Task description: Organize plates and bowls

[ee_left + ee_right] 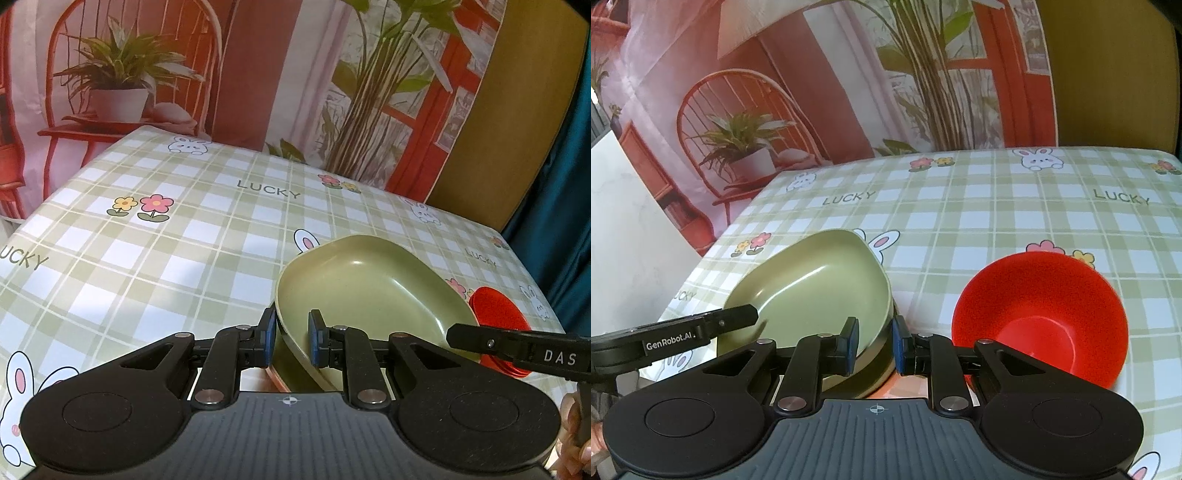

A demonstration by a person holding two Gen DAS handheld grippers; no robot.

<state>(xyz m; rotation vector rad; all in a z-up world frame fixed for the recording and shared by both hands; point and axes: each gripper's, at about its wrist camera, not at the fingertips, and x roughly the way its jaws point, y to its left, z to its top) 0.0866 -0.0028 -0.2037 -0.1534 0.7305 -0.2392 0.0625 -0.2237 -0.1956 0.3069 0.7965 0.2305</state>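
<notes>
A green oval plate (369,295) sits tilted near the table's front, also in the right wrist view (812,284). A pink plate edge (277,380) shows under it. My left gripper (291,339) straddles the green plate's left rim, jaws a little apart around it. My right gripper (873,343) straddles its right rim the same way. A red bowl (1041,321) stands upright to the right of the plate, partly visible in the left wrist view (498,310). The right gripper's finger (517,350) crosses the left view.
The table carries a green checked cloth (184,240) with rabbits and flowers. A printed backdrop (147,74) hangs behind the far edge. A white panel (624,240) stands off the table's left side.
</notes>
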